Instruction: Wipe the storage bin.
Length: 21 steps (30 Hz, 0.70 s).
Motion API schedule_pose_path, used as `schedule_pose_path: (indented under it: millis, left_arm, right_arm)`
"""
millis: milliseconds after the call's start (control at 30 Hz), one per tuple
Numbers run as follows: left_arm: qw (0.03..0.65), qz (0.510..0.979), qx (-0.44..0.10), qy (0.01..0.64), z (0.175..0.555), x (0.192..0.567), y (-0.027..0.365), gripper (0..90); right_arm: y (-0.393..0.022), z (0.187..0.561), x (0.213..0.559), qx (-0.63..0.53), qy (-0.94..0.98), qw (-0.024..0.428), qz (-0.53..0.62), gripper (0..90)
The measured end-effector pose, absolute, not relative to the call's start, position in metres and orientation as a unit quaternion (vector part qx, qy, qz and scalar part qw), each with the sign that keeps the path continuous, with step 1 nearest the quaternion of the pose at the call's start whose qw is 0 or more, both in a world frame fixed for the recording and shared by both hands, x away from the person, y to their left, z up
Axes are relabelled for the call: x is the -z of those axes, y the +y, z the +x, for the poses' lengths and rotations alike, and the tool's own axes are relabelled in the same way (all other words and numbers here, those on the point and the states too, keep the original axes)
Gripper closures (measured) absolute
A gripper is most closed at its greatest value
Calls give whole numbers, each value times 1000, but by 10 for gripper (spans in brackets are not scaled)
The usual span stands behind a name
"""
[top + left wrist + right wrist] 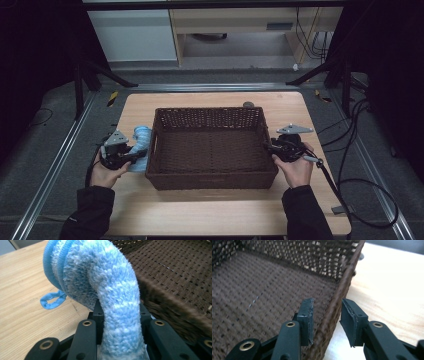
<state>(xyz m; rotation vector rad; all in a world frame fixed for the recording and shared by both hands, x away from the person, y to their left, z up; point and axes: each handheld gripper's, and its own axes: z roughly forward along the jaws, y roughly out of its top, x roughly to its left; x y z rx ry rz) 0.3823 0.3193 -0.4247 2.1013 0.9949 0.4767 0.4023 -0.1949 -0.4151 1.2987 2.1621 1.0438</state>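
my left gripper (120, 322) is clenched on a fluffy blue cloth (107, 290), which rises between the jaws and curls over to the left, a small blue loop (52, 300) hanging from its edge above the wooden table (22, 290). from above, this gripper (131, 156) holds the cloth (140, 140) just beside the left wall of the brown woven basket (165, 179), outside it. my right gripper (327, 322) straddles the basket's right wall (337, 305), one jaw inside and one outside; the pads stand off the weave, so the grasp is released. from above it (270, 148) sits at the basket's right rim, my right hand (296, 167) behind it.
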Motion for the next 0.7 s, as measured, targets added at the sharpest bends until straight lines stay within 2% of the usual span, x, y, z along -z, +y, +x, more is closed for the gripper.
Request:
schedule_pose_path:
  millis: [67, 300, 433, 567, 700]
  left_arm:
    - [366, 827, -184, 384, 380, 430, 316, 692]
    - [333, 848, -155, 381, 378, 458, 310, 691]
    - [315, 857, -140, 384, 381, 471, 308, 691]
    - [321, 852, -141, 388, 383, 468, 311, 691]
    - [356, 835, -165, 387, 382, 444, 316, 691]
  right_arm:
    - [-192, 403, 419, -360, 783, 196, 468, 621]
    - [-190, 404, 425, -350, 779, 211, 476, 705]
    - [-189, 404, 425, -354, 773, 216, 480, 722]
    - [-188, 406, 426, -355, 769, 218, 486, 723]
    - [-187, 409, 426, -354, 768, 219, 487, 717]
